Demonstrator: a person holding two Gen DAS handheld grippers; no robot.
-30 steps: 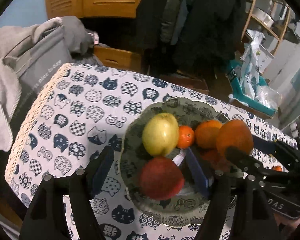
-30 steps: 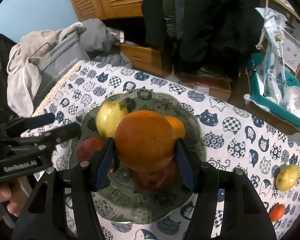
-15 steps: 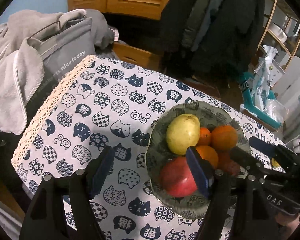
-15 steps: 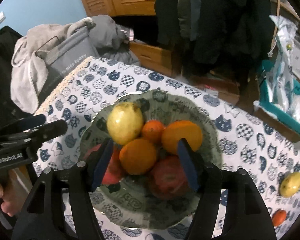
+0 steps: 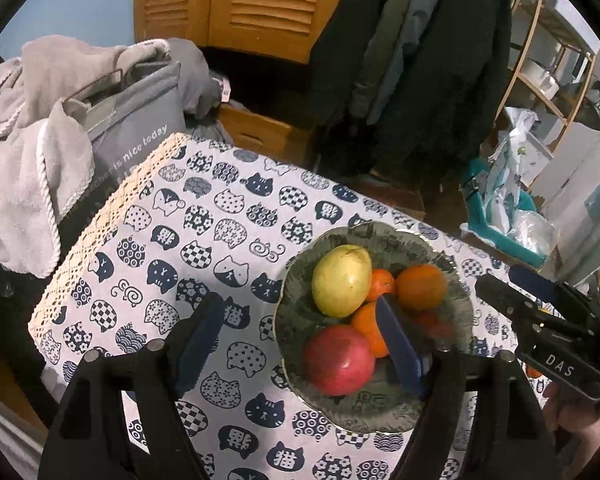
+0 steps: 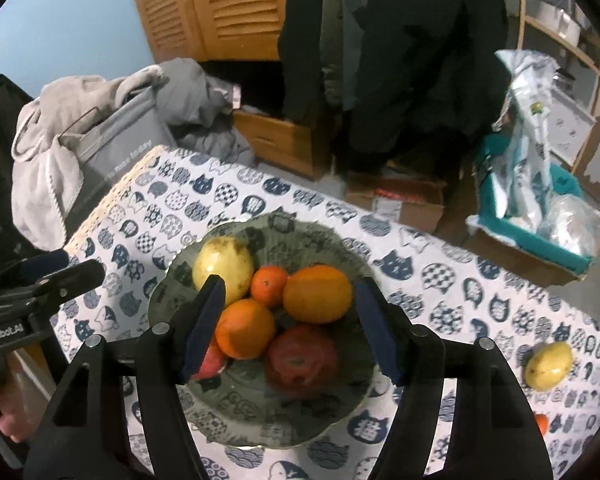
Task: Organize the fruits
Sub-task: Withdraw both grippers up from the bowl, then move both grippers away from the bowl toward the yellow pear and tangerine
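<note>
A dark patterned plate (image 6: 260,420) holds a yellow-green fruit (image 6: 224,266), a tangerine (image 6: 269,285), a large orange (image 6: 317,294), a smaller orange (image 6: 246,328) and two red fruits (image 6: 300,354). My right gripper (image 6: 291,330) hovers above the pile, its jaws opening and touching no fruit. In the left wrist view the same plate (image 5: 300,380) lies low and right with a red fruit (image 5: 338,360) nearest. Above the plate's left rim, my left gripper (image 5: 300,344) has its jaws opening, with nothing pressed between them. The right gripper (image 5: 540,304) shows there too.
On the cat-print tablecloth (image 6: 440,280), a yellow fruit (image 6: 548,364) and a small orange fruit (image 6: 540,422) lie to the plate's right. A grey bag with towels (image 5: 132,128) stands beyond the table's left edge. A teal box (image 6: 540,236) sits on the floor.
My right gripper let go of the large orange, which now rests on the plate, and rose. My left gripper drew back and up from the red fruit.
</note>
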